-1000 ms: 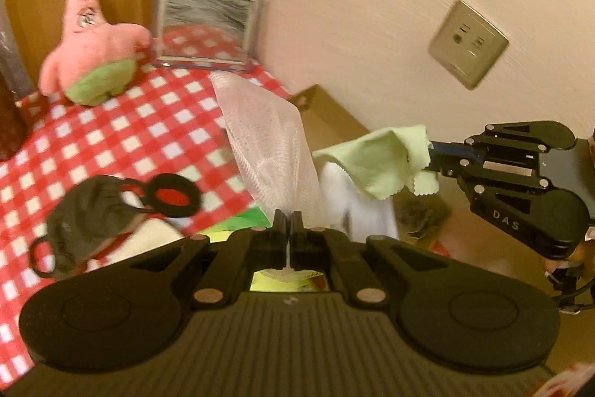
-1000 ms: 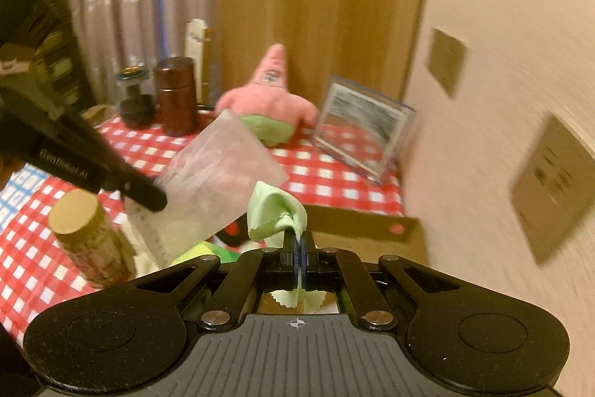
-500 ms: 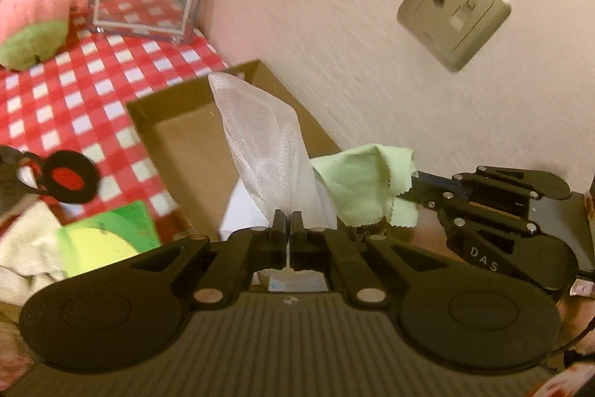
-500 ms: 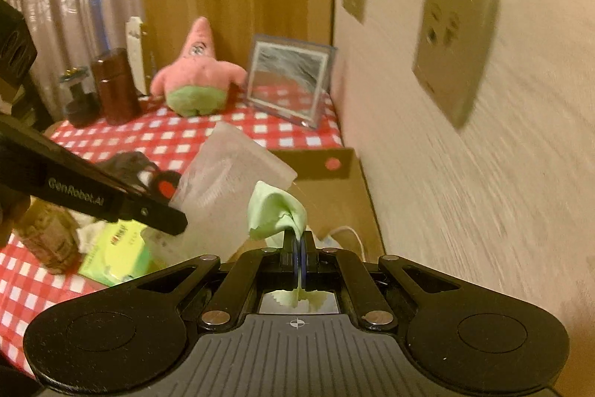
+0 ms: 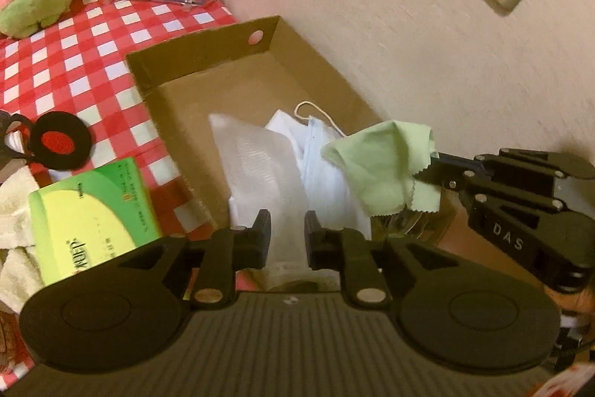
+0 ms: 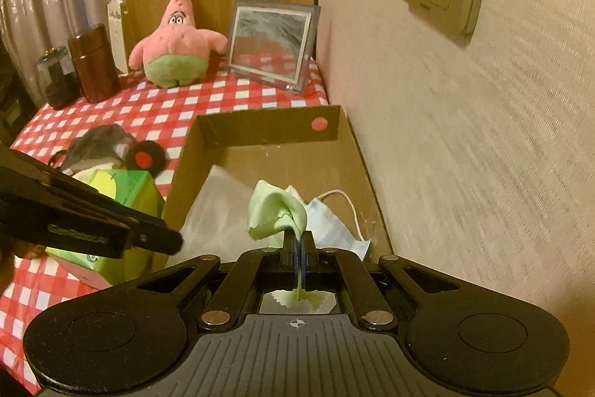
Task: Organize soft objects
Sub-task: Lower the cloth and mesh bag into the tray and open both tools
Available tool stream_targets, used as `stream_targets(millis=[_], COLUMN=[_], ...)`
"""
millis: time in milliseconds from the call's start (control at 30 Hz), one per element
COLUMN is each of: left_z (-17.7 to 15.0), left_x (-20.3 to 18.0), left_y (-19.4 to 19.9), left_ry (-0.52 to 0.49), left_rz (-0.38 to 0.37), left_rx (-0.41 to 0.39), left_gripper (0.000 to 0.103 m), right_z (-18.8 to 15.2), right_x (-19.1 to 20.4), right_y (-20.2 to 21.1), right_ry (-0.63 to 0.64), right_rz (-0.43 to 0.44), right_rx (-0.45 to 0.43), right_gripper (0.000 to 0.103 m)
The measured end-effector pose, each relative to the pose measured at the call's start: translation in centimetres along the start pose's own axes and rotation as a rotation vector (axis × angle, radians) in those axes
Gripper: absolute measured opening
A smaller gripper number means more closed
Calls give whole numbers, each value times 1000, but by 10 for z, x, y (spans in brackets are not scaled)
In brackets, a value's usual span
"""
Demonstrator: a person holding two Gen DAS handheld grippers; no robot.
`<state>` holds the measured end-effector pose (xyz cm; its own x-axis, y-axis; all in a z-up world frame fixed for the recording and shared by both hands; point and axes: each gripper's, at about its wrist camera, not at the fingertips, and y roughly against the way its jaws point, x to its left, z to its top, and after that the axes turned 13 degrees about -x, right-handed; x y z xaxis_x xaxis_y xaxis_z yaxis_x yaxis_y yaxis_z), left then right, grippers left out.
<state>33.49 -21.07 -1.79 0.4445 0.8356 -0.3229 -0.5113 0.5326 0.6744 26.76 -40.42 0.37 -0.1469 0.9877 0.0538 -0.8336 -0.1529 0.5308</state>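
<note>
Left tongs are opening, dropping the mesh into the box; right tongs clench the cloth; toys wait on the table.

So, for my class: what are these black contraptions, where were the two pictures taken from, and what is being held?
They are hand-held grippers with a camera on each, looking along its jaws. In the left one's view, the left gripper is opening its jaws around a white mesh cloth lying in the brown cardboard box. In the other view, the right gripper pinches a pale green cloth above that box. A white face mask lies inside. The box sits on a red checked tablecloth.
</note>
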Motion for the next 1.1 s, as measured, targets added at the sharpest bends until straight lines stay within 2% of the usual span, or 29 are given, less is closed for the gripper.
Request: stream_targets(millis=[500, 767, 900, 1100], left_z=[-17, -25, -28, -33], left_x=[2, 1, 2, 4], left_y=[38, 46, 49, 56], left_ry=[28, 15, 5, 15], left_rz=[-10, -4, -1, 6], left_rx=[-68, -78, -75, -84], left_gripper=[17, 21, 27, 30], right_z=[-18, -43, -50, -52], right_x=[6, 13, 11, 13], right_y=[-3, -19, -20, -14], right_ry=[1, 3, -49, -61], right_rz=[-5, 22, 42, 47], right_rx=[34, 129, 141, 136], right_gripper=[2, 2, 2, 3])
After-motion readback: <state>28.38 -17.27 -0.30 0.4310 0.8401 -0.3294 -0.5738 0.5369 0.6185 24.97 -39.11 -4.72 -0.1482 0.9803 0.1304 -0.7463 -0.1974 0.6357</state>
